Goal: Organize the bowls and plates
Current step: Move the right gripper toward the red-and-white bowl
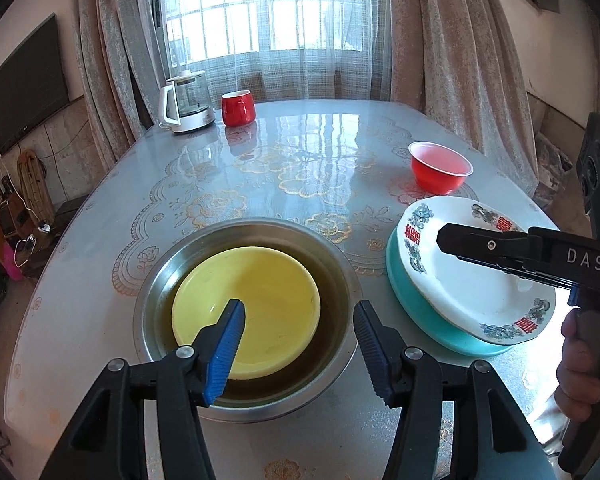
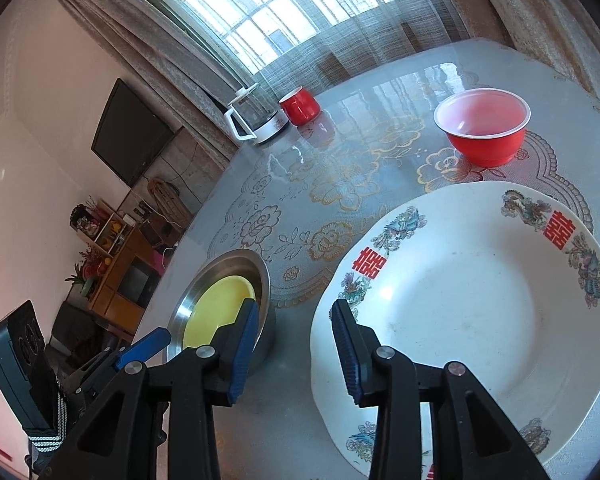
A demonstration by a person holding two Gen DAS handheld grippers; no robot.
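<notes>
Yellow plate [image 1: 252, 304] nested in the steel basin [image 1: 342, 264], patterned plate [image 2: 480, 300] beside it stacked, both grippers released, red bowl [image 2: 482, 132] beyond it left.

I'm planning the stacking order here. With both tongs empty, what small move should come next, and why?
Probably send the right tongs forward to the red bowl. It stands alone on the table, while the yellow plate already sits in the steel bowl and the white plate lies on the teal one. Both tongs stand open, holding nothing.

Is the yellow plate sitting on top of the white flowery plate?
No, the yellow plate lies inside the round metal basin, beside the white flowery plate.
</notes>
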